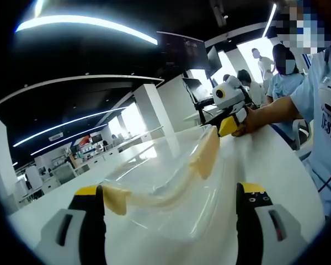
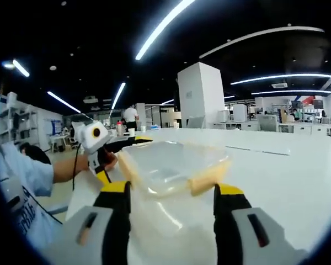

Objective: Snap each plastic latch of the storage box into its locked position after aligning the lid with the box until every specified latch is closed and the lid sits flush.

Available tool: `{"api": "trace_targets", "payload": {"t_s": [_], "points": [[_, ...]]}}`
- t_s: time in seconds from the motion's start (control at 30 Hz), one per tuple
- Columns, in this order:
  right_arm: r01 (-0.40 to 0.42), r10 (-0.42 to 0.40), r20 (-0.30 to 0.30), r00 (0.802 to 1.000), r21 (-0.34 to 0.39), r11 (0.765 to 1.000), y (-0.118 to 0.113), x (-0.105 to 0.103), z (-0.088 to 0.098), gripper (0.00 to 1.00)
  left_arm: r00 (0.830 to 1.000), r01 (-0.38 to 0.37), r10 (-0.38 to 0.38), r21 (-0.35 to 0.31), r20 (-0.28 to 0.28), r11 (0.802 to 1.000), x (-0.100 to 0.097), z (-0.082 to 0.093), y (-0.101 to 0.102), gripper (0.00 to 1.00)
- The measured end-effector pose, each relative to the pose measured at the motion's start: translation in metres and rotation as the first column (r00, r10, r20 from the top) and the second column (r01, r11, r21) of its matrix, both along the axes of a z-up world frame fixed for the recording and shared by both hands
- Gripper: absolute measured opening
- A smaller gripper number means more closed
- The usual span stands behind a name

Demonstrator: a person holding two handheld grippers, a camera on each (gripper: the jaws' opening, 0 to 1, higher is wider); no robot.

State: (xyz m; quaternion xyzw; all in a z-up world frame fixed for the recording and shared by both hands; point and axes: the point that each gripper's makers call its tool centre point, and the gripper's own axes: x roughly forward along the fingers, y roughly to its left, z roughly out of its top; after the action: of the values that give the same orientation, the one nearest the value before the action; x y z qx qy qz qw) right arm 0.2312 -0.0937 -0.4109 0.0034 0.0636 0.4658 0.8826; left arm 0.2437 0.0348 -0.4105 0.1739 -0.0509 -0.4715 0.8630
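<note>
Nearest, the left gripper (image 1: 171, 207) and the right gripper (image 2: 171, 207) each hold their fingers spread wide at opposite ends of the clear storage box (image 2: 174, 165), whose lid (image 1: 165, 179) with pale yellow latches (image 1: 205, 154) rests on the white worktop (image 2: 287, 176).

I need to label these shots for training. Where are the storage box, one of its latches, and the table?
storage box (image 2: 171, 163), right gripper view, clear side wall.
latch (image 1: 206, 154), left gripper view, middle of the pale yellow flap.
table (image 2: 281, 176), right gripper view, bare white top.
</note>
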Motion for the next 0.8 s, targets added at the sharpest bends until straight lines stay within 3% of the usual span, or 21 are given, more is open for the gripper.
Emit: {"api": "trace_targets", "payload": {"t_s": [0.8], "points": [[0.003, -0.003, 0.023, 1.0, -0.038, 0.999, -0.0007, 0.0014, -0.0015, 0.56, 1.0, 0.01, -0.011, 0.029, 0.014, 1.0, -0.0002, -0.0026, 0.0008, 1.0]]}}
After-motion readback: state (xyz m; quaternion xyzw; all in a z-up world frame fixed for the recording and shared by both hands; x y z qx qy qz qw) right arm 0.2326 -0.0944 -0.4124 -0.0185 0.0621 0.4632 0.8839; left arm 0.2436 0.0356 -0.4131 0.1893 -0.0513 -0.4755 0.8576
